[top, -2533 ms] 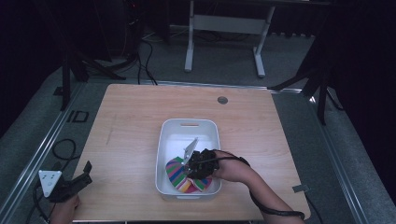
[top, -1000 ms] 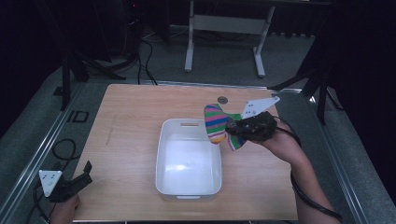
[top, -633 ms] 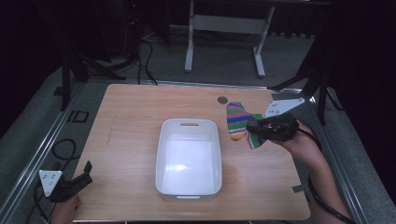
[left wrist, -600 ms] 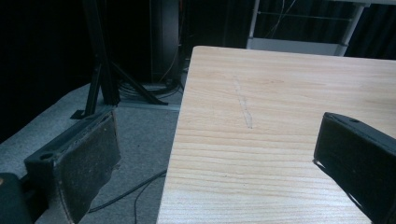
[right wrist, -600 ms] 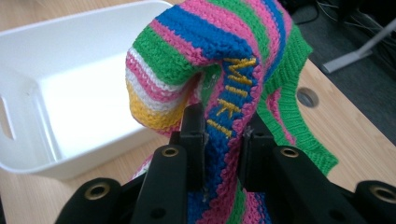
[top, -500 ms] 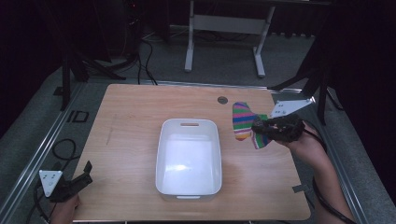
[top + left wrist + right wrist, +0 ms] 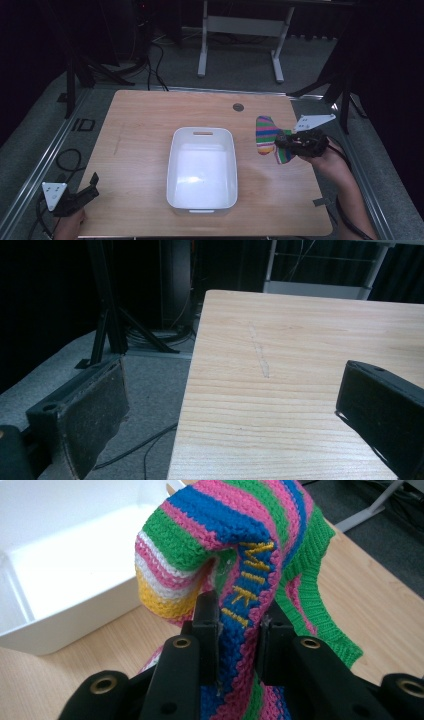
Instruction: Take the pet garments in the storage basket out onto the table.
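Right gripper (image 7: 283, 144) clamps striped knitted sock (image 7: 267, 138) beside white plastic bin (image 7: 202, 172); left gripper (image 7: 90, 186) spread wide, empty, at table (image 7: 150, 120) corner.

The white tub (image 7: 202, 172) occupies mid-bench (image 7: 145, 130); bare board lies on every side of the tub, left side widest.

From above the near edge we look forward and down over the table (image 7: 150, 125). Our left gripper view sits low at the table's near-left corner, facing along it. Our right gripper view looks close toward the bin (image 7: 60, 555), shared with the high view.
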`<state>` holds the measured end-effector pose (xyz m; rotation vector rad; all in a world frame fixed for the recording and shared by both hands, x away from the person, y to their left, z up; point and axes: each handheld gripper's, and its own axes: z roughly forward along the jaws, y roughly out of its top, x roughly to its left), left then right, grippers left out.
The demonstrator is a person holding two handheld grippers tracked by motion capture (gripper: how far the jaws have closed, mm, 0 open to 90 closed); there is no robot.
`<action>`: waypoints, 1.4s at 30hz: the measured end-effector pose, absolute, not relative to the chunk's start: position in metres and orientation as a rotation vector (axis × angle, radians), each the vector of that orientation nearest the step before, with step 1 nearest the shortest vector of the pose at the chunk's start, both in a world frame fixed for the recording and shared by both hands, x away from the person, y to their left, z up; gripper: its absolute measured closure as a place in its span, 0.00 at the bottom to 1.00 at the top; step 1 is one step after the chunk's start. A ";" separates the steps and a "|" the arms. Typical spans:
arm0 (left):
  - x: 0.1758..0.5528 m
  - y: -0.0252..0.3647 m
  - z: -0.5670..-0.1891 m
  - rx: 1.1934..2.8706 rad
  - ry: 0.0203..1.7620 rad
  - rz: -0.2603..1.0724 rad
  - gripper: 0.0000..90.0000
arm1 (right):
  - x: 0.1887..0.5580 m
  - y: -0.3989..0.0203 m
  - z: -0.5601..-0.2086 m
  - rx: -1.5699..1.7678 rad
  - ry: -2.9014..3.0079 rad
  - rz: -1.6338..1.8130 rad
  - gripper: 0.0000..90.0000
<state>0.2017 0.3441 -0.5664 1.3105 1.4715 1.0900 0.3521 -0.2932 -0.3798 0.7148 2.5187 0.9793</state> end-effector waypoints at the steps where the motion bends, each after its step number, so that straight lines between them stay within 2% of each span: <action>1: 0.202 0.344 -0.566 1.310 1.472 1.091 0.01 | 0.353 -0.294 -0.383 0.724 2.520 0.982 0.83; 32: 0.201 0.344 -0.566 1.314 1.470 1.095 0.01 | 0.390 -0.286 -0.506 0.896 2.577 0.943 0.82; 42: 0.202 0.344 -0.566 1.312 1.473 1.095 0.01 | 0.394 -0.276 -0.528 0.901 2.597 0.907 0.81</action>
